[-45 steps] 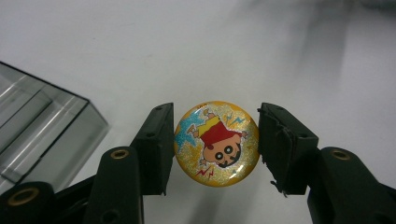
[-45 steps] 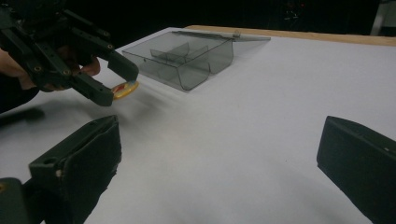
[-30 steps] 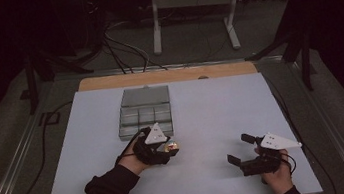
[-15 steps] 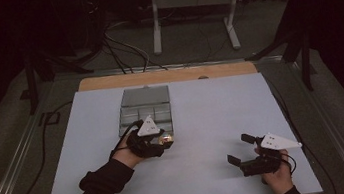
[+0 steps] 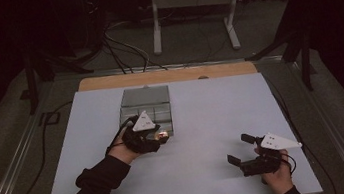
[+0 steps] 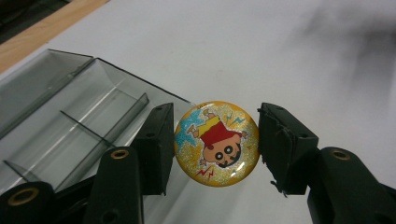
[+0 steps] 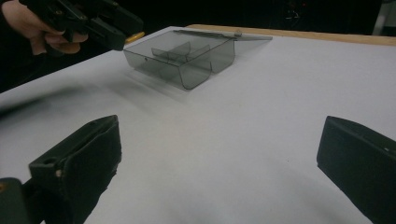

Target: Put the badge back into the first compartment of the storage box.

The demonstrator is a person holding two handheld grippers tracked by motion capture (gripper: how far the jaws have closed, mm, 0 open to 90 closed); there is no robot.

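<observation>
One badge (image 6: 216, 143) is what this is all about right now: a round yellow pin with a cartoon kid on it, pinched edge to edge between the left gripper (image 6: 212, 147) jaws. It hangs above the near edge of the smoky clear compartment box (image 5: 146, 109), whose lid is flipped open toward the back of the white table (image 5: 213, 117).

My take on doing this bit well: keep the squeeze steady, since the grip is only on the rim and a round glossy thing like that could pop out sideways. I'd drift it over one compartment, get it low and level between the dividers, then let go, so it doesn't bounce or land on a divider wall.

The right gripper (image 5: 248, 153) sits off near the front right corner, jaws wide apart with nothing in them, well away from the box.

Compared with a second ago, the left hand has crept up and forward toward the box, badge riding along, while the right one hasn't budged.
</observation>
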